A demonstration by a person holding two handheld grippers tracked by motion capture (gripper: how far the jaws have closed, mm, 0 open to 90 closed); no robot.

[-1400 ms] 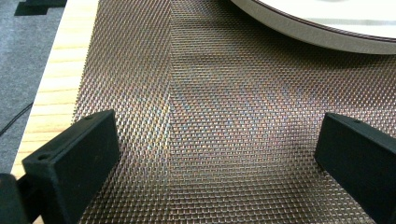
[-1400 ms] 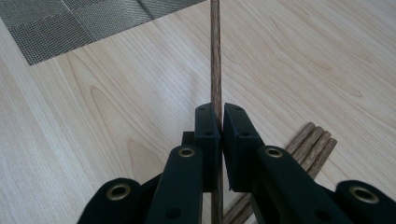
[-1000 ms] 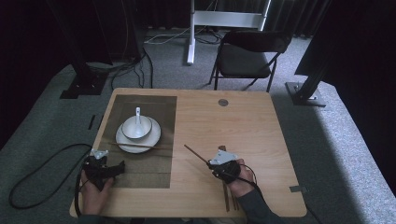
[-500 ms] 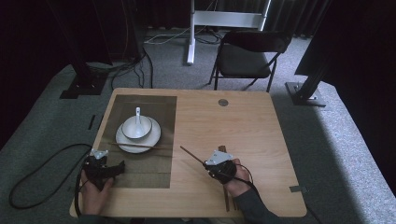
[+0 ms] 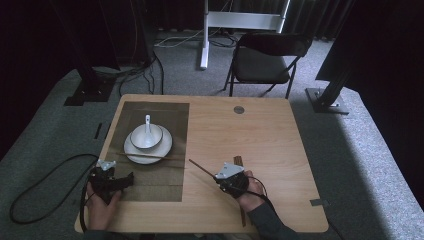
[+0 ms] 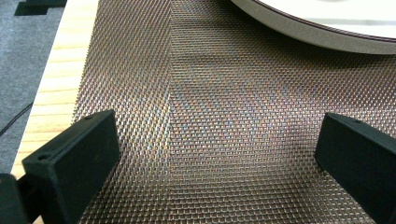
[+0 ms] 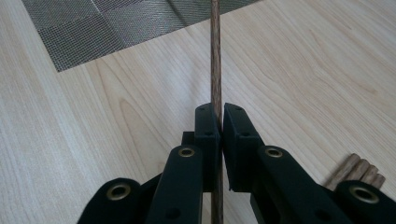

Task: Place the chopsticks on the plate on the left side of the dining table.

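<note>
- Right gripper view: one brown chopstick [image 7: 215, 56] was pinched between the two black jaws of the right gripper [image 7: 219, 122], its free end running out over the bare wood toward the corner of the woven mat [image 7: 116, 23].
- Further chopsticks [image 7: 357, 170] lay bundled on the table [image 5: 260, 135] just beside that gripper, near the front edge.
- Left gripper [image 6: 210, 154] was held with jaws spread wide, nothing between them, over the mat's front part near the table's left edge.
- Plate [image 5: 148, 149] sat on the mat, bearing a white bowl [image 5: 146, 136] with a spoon [image 5: 147, 121]; another chopstick [image 5: 150, 156] lay across the plate's near rim.
</note>
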